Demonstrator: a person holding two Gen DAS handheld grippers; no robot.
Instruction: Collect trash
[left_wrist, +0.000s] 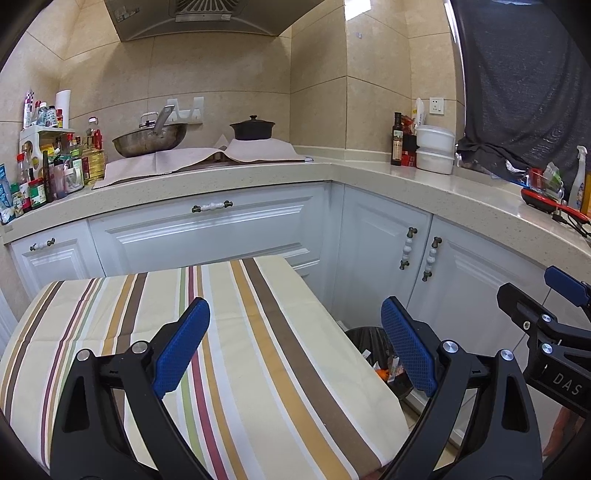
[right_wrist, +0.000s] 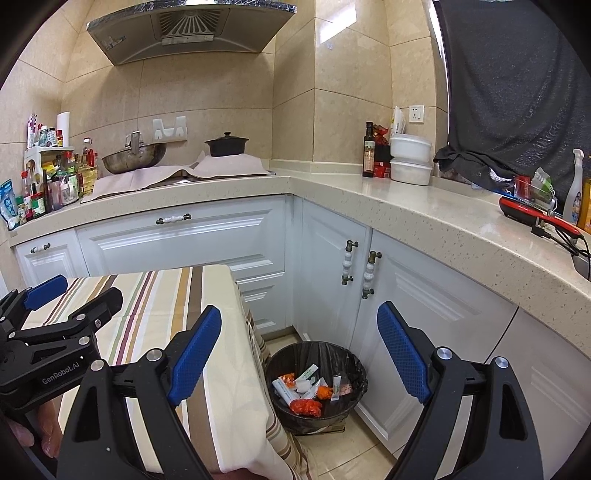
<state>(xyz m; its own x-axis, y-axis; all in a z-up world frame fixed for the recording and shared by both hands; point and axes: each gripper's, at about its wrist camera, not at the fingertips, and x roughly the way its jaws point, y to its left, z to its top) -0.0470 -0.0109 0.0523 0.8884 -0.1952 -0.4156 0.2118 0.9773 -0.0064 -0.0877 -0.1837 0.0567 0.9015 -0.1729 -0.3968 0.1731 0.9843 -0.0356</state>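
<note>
Left wrist view shows the left gripper (left_wrist: 295, 343) with its blue pads spread wide and nothing between them, hovering over the striped tablecloth (left_wrist: 236, 332), while the bin (left_wrist: 373, 350) peeks out past the cloth's right edge. Right wrist view has the left gripper at its left edge, then the right gripper (right_wrist: 299, 354), jaws likewise wide apart and empty, above the black-lined bin (right_wrist: 317, 380) on the floor by the white cupboards (right_wrist: 406, 306), holding wrappers and orange scraps (right_wrist: 306, 393).

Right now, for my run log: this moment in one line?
left gripper: open, empty | right gripper: open, empty | trash bin: wrappers inside | striped table: bare
</note>
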